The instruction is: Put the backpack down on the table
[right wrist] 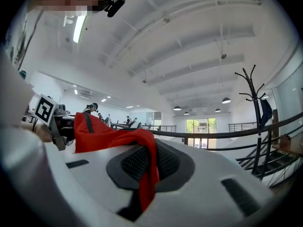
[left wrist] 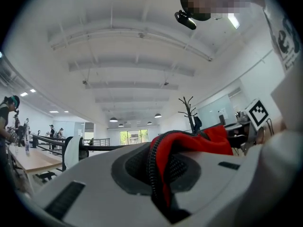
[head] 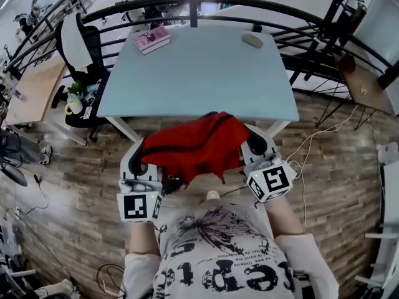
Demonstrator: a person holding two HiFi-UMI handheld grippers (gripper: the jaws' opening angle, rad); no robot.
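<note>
Two grippers are sharing one load. The left gripper [head: 142, 157] is clamping shut on a fold of the red backpack [head: 193, 145], with a black zip line running through its jaws in its own view. The right gripper [head: 254, 143] is pinching shut on plain red fabric at the opposite side.

The backpack is hanging in the air between them, in front of the person's chest. It is sagging in the middle and is not resting on the table [head: 199, 73]. Seen from the head view, its far edge is just overlapping the table's near edge.

In my judgement, the two-sided hold is spreading a limp bag so that it can be laid flat rather than dropped in a heap. The table's middle is lying bare, with a pink book [head: 151, 39] and a small tan item [head: 252, 40] sitting at the far corners. This is leaving room for the set-down, which is not yet done.

- **Jaw tips:** In the head view the fabric is covering both grippers' jaw tips, so the grips are readable only in the gripper views.
- **Gripper views:** Both are pointing towards the ceiling and distant room and are showing nothing of the tabletop.
- **Backpack:** Its straps, underside and contents are not showing.
- **Position:** Whether the bag is hanging over the table or just short of it cannot be settled.
- **Tan item:** It is too small to identify.
</note>
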